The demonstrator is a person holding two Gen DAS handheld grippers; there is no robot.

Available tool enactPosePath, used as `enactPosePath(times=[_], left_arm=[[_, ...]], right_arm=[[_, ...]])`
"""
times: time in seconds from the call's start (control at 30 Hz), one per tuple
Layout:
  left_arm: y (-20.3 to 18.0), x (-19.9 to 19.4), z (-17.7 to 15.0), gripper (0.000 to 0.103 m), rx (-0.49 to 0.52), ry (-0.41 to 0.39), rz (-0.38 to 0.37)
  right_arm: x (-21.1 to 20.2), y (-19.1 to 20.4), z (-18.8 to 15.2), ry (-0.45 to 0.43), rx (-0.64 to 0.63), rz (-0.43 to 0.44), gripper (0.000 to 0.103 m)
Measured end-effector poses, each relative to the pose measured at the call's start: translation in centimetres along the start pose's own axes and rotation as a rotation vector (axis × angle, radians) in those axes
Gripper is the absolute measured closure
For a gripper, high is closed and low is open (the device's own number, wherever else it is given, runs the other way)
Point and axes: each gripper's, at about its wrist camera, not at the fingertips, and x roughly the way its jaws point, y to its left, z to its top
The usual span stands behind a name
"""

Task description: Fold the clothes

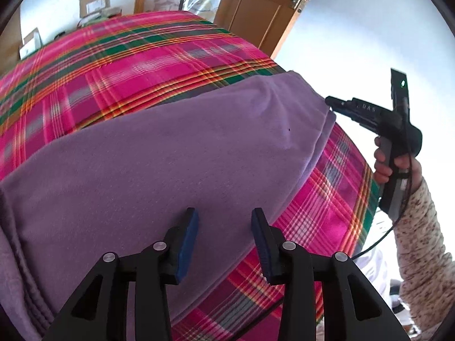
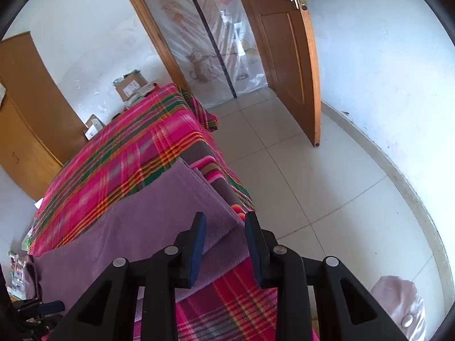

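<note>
A purple garment (image 1: 170, 153) lies folded flat on a bed with a pink plaid sheet (image 1: 119, 65). My left gripper (image 1: 224, 221) is open and empty, just above the garment's near edge. The right gripper shows in the left wrist view (image 1: 331, 103) at the garment's far right corner; whether it holds cloth there I cannot tell. In the right wrist view the right gripper (image 2: 226, 224) is open, its jaws either side of the garment's (image 2: 159, 216) layered corner.
The bed's right edge (image 2: 227, 170) drops to a tiled floor (image 2: 312, 184). An open wooden door (image 2: 287, 56) stands beyond. Cardboard boxes (image 2: 129, 85) sit at the bed's far end. A wooden wardrobe (image 2: 22, 113) stands on the left. A pale bag (image 2: 398, 307) lies on the floor.
</note>
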Motion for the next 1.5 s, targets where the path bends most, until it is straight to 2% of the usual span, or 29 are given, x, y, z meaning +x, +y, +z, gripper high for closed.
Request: enactPosePath(times=[0.07, 0.23, 0.27, 0.37, 0.63, 0.7, 0.8, 0.83, 0.87, 0.97, 1.17, 1.2, 1.27, 1.33, 1.5], left_arm=[[-0.6, 0.2, 0.0, 0.062, 0.031, 0.003, 0.018], [-1.5, 0.4, -0.1, 0.062, 0.082, 0.004, 0.080], [-1.6, 0.4, -0.1, 0.062, 0.087, 0.003, 0.088], [-1.8, 0.4, -0.2, 0.062, 0.079, 0.006, 0.093], [-1.9, 0.6, -0.1, 0.062, 0.059, 0.005, 0.080], [-1.8, 0.6, 0.0, 0.062, 0.049, 0.006, 0.075], [-1.8, 0.6, -0.1, 0.062, 0.043, 0.006, 0.076], [-1.8, 0.6, -0.1, 0.062, 0.045, 0.005, 0.078], [-1.8, 0.6, -0.1, 0.062, 0.045, 0.004, 0.079], [-1.9, 0.6, -0.2, 0.062, 0.041, 0.005, 0.079], [-2.0, 0.7, -0.1, 0.062, 0.045, 0.004, 0.088], [-2.0, 0.7, -0.1, 0.062, 0.044, 0.004, 0.088], [-1.9, 0.7, -0.1, 0.062, 0.040, 0.005, 0.086], [-1.8, 0.6, 0.0, 0.062, 0.032, 0.006, 0.081], [-1.6, 0.5, 0.2, 0.062, 0.018, 0.019, 0.059]], right_arm=[[-0.1, 0.4, -0.2, -0.006, 0.009, 0.015, 0.074], [-0.1, 0.9, -0.7, -0.005, -0.008, 0.034, 0.086], [-0.1, 0.9, -0.7, -0.008, -0.011, 0.034, 0.092], [-0.2, 1.1, -0.8, -0.023, -0.022, 0.034, 0.102], [-2.6, 0.3, 0.1, -0.122, 0.006, 0.012, 0.103], [-2.4, 0.1, 0.3, -0.096, 0.004, 0.037, 0.103], [-1.3, -0.2, 0.3, -0.056, 0.020, 0.052, 0.101], [-1.0, -0.3, 0.2, -0.050, 0.021, 0.050, 0.096], [-0.6, -0.3, 0.1, -0.047, 0.019, 0.043, 0.085], [0.2, 0.2, 0.0, -0.029, -0.009, 0.026, 0.071], [0.7, 1.5, 0.0, -0.013, -0.089, 0.028, 0.071], [0.7, 1.7, 0.1, -0.017, -0.097, 0.027, 0.072], [0.4, 1.9, 0.0, -0.026, -0.109, 0.023, 0.095], [0.2, 2.2, 0.0, -0.037, -0.119, 0.021, 0.098], [-1.5, 2.2, 0.3, -0.088, -0.103, 0.032, 0.099]])
